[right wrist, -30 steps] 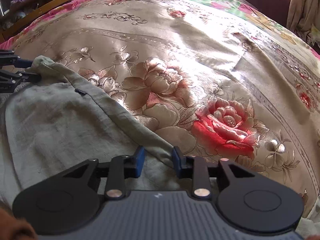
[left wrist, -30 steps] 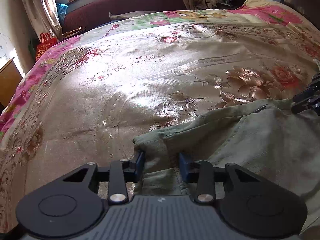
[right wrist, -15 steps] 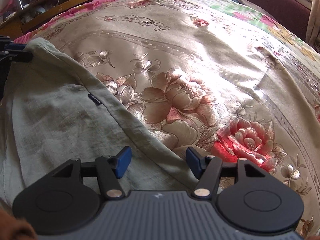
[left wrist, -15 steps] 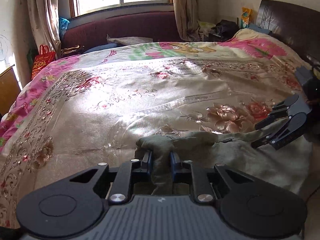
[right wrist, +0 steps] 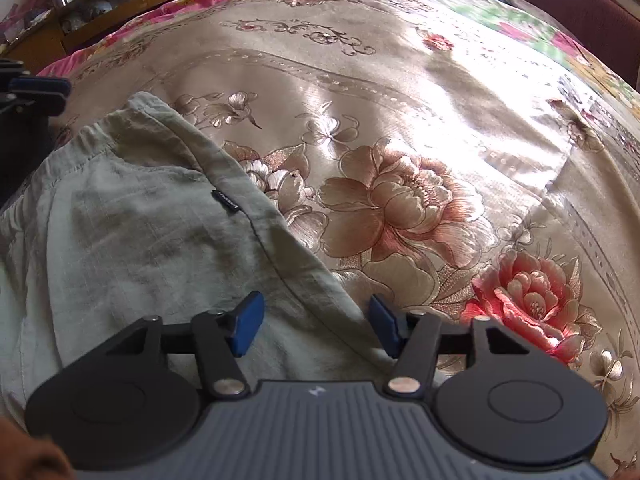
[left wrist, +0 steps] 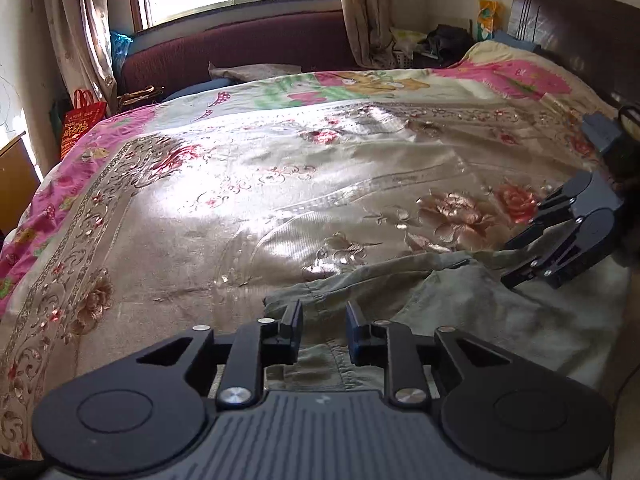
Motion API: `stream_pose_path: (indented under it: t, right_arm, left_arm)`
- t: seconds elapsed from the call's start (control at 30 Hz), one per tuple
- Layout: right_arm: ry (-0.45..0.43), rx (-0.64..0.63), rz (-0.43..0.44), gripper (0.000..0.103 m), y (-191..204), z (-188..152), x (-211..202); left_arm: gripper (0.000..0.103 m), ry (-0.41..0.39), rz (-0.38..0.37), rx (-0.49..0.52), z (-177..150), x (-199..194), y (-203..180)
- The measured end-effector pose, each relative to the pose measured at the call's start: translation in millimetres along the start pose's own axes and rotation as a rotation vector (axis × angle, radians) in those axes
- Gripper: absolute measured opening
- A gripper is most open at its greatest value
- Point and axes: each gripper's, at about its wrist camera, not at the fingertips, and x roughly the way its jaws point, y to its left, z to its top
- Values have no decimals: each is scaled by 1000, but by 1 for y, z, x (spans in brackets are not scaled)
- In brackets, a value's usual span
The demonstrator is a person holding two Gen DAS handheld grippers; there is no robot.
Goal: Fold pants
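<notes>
Both grippers [left wrist: 323, 334] over pants [right wrist: 140, 232]

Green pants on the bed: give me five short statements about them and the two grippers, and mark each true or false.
1. The green pants lie on a floral bedspread. True.
2. The pants are already folded into a neat stack on the sofa. False: they lie spread at the near edge of the bed.
3. A small dark label sits on the pants beside a seam. True.
4. The right gripper is clamped tight on the cloth. False: its blue pads stand apart, closing, with the pants' edge between them but not pressed.
5. The left gripper holds a red bag. False: its jaws are opening over the pants' corner; the red bag stands by the wall.
</notes>
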Motion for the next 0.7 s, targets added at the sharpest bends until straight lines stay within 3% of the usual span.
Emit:
stream_pose_path:
  t: [0.07, 0.13, 0.23, 0.37, 0.5, 0.6, 0.7]
  right_arm:
    - [-3, 14, 1, 24, 1, 0, -1]
    - [-6, 33, -10, 11, 0, 1, -1]
    - [-22, 54, -16, 6, 1, -1, -3]
    - [-35, 67, -28, 5, 4, -4, -5]
    - [-23, 72, -44, 5, 4, -1, -4]
    - [-13, 41, -55, 12, 6, 3, -2]
    - [-21, 31, -47, 28, 3, 3, 0]
  left_arm:
    - [48, 36, 24, -1, -2, 18, 8]
    - [52, 81, 1, -24, -3, 33, 16]
    - [60, 119, -18, -40, -3, 52, 17]
    - [63, 142, 4, -74, 1, 69, 17]
    - [52, 140, 16, -86, 8, 73, 15]
    - [43, 141, 12, -93, 10, 74, 15]
    - [35, 108, 0, -114, 9, 66, 15]
